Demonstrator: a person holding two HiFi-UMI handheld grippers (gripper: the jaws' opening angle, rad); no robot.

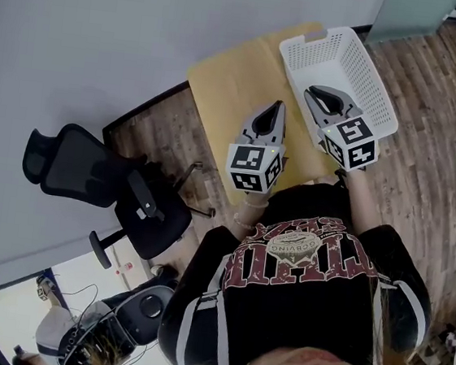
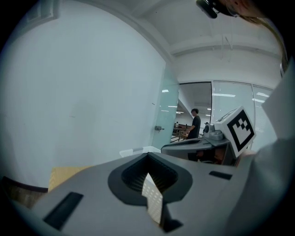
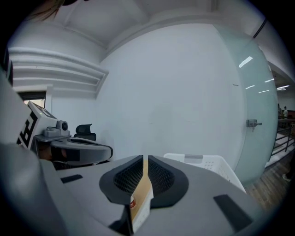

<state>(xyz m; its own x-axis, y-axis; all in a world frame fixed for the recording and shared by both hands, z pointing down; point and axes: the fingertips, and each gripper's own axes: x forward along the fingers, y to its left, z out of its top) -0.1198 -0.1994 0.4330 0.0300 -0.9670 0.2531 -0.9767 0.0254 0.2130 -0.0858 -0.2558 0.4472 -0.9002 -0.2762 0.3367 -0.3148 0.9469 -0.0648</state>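
Both pieces are up and neither is set down. Left hand-held gripper (image 2: 149, 171) is pinched all but shut on a thin white dotted sheet (image 2: 153, 199), and right hand-held gripper (image 3: 143, 171) is closed the same way on a tan card (image 3: 140, 200), each piece standing on edge between the jaws. In the head view the right one hangs over the white basket (image 1: 352, 65), whose visible floor looks bare. The left hangs just beside it over the table (image 1: 227, 79), so the placing looks left to do.
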